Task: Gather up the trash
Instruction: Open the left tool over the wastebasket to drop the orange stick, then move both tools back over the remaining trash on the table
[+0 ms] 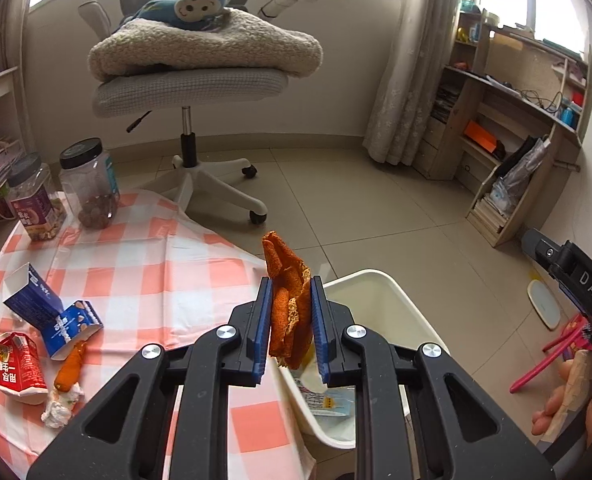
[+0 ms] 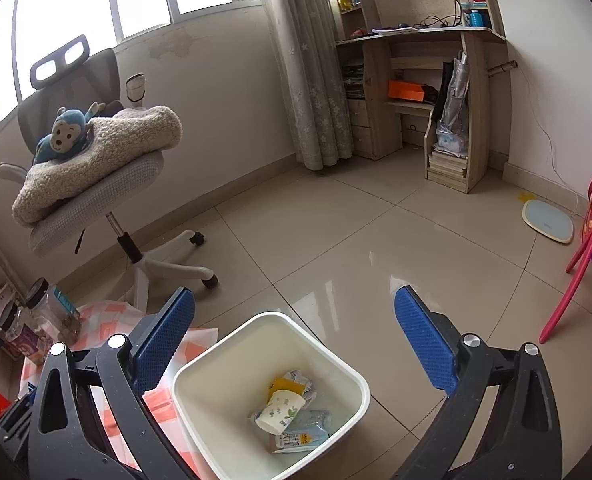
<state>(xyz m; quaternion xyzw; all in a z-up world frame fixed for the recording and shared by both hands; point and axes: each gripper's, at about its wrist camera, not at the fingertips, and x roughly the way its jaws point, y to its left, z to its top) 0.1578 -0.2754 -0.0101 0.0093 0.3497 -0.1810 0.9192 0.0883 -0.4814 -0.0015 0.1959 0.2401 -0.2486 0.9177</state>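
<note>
Clamped between the blue pads of the left gripper point(image 1: 292, 320) is a piece of orange peel point(image 1: 286, 304), held upright near the edge of the checked tablecloth point(image 1: 156, 264), just left of the white bin point(image 1: 380, 292). More trash is left on the cloth: a blue carton point(image 1: 40, 300), a red carton point(image 1: 14, 364) and crumpled tissue point(image 1: 58, 404). Over the bin point(image 2: 224, 360), the right gripper point(image 2: 294, 340) is spread wide and empty; a paper cup point(image 2: 280, 410) and wrappers are seen inside.

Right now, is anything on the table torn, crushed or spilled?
Yes. A blue carton lies on its side, bent and torn open. A red carton beside it is crushed. A crumpled tissue lies near an orange peel scrap. No spill shows.
</note>
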